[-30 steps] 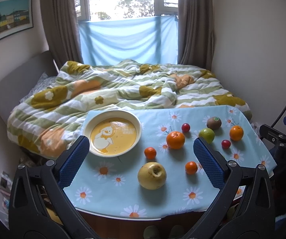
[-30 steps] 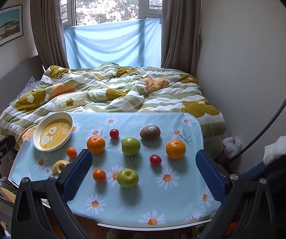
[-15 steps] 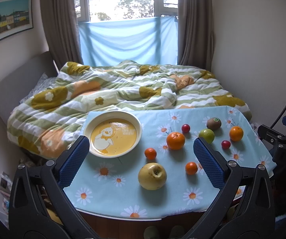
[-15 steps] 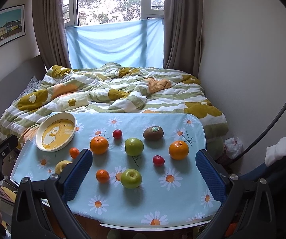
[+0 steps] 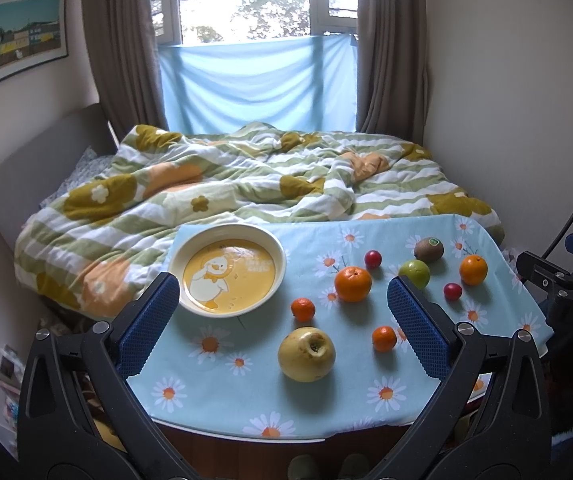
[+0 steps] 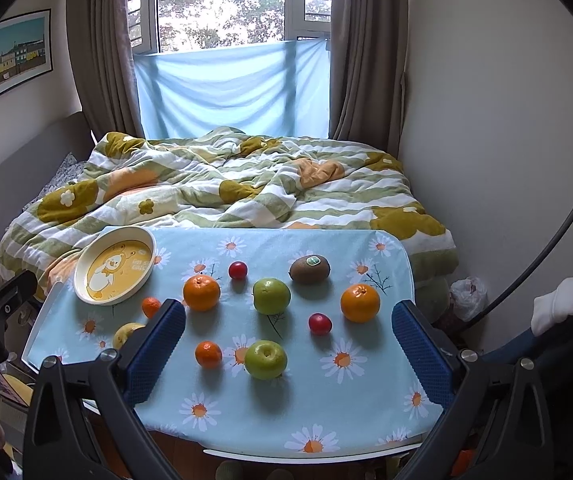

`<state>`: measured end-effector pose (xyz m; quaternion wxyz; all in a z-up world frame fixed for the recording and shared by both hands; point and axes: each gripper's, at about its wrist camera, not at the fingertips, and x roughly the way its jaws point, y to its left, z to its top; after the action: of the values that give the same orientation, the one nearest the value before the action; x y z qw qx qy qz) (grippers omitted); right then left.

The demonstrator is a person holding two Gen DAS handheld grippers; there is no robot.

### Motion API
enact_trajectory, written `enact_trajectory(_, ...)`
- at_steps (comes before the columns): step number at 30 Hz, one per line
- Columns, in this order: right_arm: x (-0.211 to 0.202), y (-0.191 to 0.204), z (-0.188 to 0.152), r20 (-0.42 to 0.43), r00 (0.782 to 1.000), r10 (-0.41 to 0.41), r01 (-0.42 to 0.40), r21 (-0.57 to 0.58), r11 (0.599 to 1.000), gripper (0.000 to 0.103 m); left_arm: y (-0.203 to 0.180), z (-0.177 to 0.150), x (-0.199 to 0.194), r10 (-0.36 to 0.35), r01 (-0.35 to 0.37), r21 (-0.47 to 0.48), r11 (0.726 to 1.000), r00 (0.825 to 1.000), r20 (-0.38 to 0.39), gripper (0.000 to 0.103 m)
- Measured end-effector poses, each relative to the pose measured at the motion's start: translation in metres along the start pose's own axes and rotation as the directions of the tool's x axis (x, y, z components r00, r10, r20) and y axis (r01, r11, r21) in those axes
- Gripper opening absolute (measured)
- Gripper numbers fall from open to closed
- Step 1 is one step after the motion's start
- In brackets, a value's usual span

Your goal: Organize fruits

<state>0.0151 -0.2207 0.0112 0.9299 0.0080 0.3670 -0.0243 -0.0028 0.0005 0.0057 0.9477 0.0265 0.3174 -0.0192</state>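
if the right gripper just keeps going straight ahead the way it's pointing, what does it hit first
Probably the near green apple: it lies almost centred between the open right gripper fingers, nearest the camera. The small orange sits just left of that line. Depth is uncertain.

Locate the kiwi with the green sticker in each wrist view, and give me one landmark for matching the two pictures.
Left wrist view: the kiwi sits at the table's far right, just behind the green apple.
Right wrist view: the kiwi sits right of centre, behind and right of that apple.
Shared landmark: the yellow duck plate at the table's far left.
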Motion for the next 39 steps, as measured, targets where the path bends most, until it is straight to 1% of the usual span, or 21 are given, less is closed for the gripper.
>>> enact_trajectory(29,-0.001,0.0,-0.001,0.002,1.0,0.005,-0.005,0.001,1.0,0.103,0.004,0.004,-0.002,-0.01,0.01,-0.01,1.0,1.0,0.001,0.103)
enact_trajectory(34,0.002,0.006,0.0,-0.013,1.0,0.008,-0.008,-0.02,1.0,0.103,0.006,0.007,-0.001,0.003,-0.003,-0.012,1.0,1.0,-0.026,0.103)
enact_trajectory(39,0.015,0.004,-0.007,-0.045,0.998,0.041,-0.043,-0.034,0.999,0.103,0.008,-0.002,0.014,0.027,-0.029,-0.024,0.999,0.997,-0.079,0.103)
